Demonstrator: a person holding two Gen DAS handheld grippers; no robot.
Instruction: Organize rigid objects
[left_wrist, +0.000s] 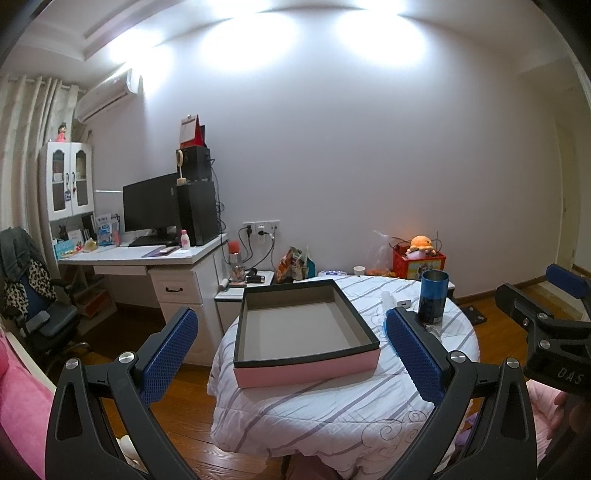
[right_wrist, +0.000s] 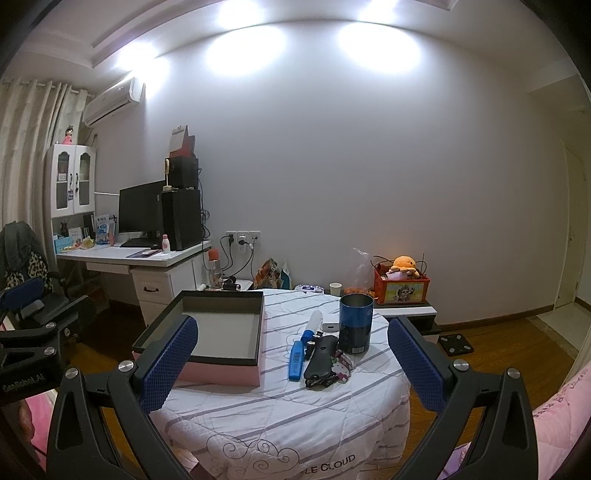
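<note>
A round table under a striped quilted cover (right_wrist: 280, 413) holds an empty pink box (right_wrist: 207, 332) at left, a blue cup (right_wrist: 355, 323), blue marker (right_wrist: 295, 360) and black case (right_wrist: 321, 360) right. Left gripper (left_wrist: 291, 358) and right gripper (right_wrist: 291, 365) hover spread wide, empty. A desk (right_wrist: 147, 258) stands far left.

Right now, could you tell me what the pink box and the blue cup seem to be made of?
The pink box looks like matte cardboard: thin straight walls, dull grey lining, black rim. The blue cup is probably metal with a glossy blue coating: its inside wall shows a dull silvery sheen, though coated plastic is possible.
</note>
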